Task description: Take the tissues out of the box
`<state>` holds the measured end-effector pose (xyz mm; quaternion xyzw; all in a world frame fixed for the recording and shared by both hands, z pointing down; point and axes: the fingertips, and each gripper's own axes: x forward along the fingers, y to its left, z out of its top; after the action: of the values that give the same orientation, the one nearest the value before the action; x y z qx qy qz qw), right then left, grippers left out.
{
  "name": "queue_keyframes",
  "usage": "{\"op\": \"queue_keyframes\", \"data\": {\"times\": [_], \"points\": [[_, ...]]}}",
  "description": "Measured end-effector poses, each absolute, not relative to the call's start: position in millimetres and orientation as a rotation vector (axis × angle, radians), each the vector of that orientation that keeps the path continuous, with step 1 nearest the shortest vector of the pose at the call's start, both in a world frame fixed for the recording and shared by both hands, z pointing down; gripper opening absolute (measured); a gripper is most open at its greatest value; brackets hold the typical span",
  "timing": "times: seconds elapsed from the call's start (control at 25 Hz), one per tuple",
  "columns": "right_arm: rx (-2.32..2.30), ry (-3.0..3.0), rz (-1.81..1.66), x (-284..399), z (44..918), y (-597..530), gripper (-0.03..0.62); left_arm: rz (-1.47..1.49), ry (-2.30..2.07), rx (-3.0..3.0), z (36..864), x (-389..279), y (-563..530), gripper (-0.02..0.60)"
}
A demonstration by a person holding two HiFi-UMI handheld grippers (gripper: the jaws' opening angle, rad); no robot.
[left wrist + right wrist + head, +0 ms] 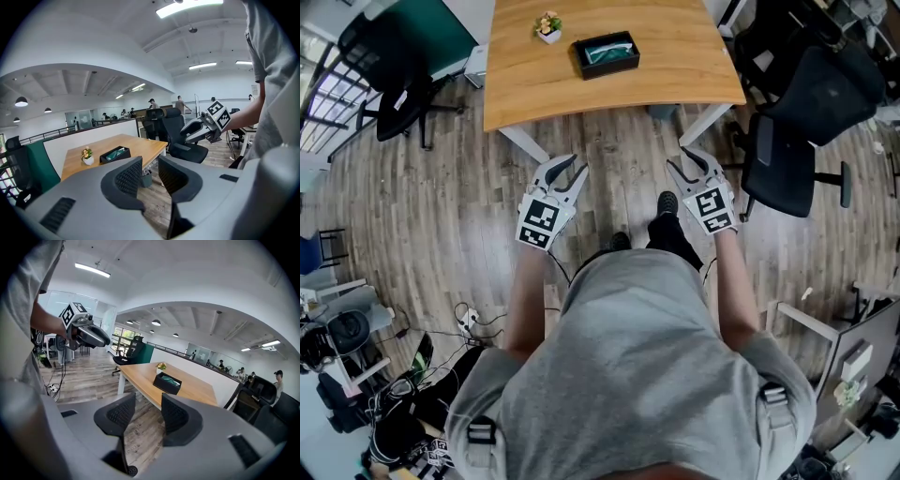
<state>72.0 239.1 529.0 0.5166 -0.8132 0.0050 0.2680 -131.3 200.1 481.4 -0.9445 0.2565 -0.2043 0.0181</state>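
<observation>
Wooden table (675, 80) is bearing the box (606, 54) ahead of the left gripper (565, 173) and right gripper (686, 167), both parted, empty; approaching squarely seems best.

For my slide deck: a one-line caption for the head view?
Left gripper and right gripper, open and empty, held over the floor short of the table bearing the tissue box and potted plant.

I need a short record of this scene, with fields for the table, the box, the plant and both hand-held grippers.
Table: wooden top, white legs
Box: black, open, on the table
Tissues: teal, inside the box
Plant: small pot, beside the box, apart from it
Left hand-held gripper: open, empty, above the floor
Right hand-held gripper: open, empty, above the floor
</observation>
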Motion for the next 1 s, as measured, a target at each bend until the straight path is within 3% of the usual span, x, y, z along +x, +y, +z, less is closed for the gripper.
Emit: {"op": "queue_keyframes", "data": {"times": [0.2,0.48,1.0], "points": [[1.392,-2.206,0.013,77,532,244,0.221,-0.640,0.806,-2.932,485,-127,202,0.164],[1.329,-2.258,0.021,74,537,246,0.351,-0.655,0.815,-2.937,484,-123,202,0.221],[1.310,-2.284,0.036,88,547,226,0.373,-0.681,0.858,-2.930,482,-106,187,0.239]]}}
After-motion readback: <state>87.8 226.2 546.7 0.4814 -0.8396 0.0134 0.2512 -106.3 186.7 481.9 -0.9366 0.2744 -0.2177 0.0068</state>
